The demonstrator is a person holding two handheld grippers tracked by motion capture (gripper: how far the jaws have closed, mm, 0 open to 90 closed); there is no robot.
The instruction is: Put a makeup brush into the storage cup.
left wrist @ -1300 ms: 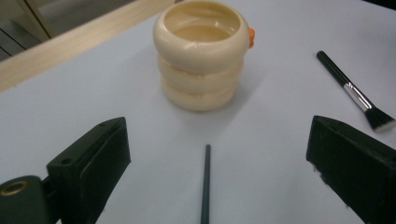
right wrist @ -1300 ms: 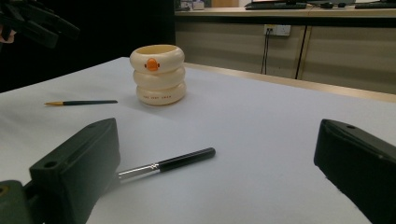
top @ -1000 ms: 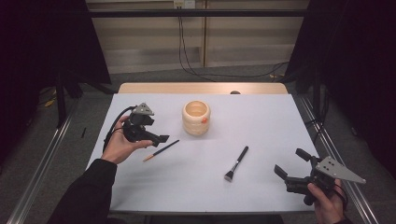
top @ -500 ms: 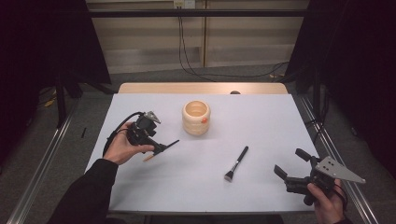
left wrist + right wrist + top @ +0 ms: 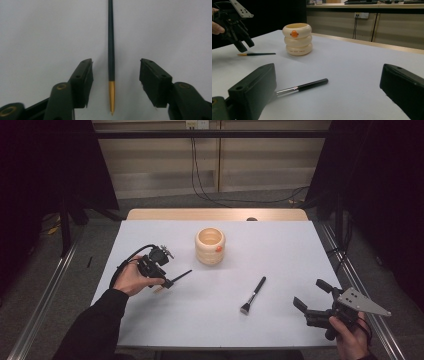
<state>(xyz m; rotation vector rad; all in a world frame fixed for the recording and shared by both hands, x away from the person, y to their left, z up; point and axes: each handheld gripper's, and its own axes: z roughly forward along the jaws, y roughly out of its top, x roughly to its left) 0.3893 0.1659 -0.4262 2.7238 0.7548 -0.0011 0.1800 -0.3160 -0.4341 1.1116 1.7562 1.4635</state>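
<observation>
Left of the cream ringed cup [image 5: 210,246], which stands on the white table [image 5: 280,250], lies the thin black pencil-like stick with a gold tip [image 5: 111,60], and I hold my left gripper [image 5: 167,281] down over it. My left jaws have just been closing, yet they are not on it: the stick lies between them with clear table showing on both sides, so the pads touch nothing. From the right gripper view the stick [image 5: 256,54] lies flat on the table beside the cup. I judge it light and stiff, narrow and smooth, so it may roll or slip out sideways if I pinch it off-centre. I would take it on the black shaft just above the gold end, squarely across its width, and close gently. My right gripper [image 5: 315,301] rests well to the right of the cup, near the table's front edge, jaws spread wide and holding nothing. The black-handled make-up brush with a silver ferrule [image 5: 252,295] lies in front of the cup, between my two grippers.
</observation>
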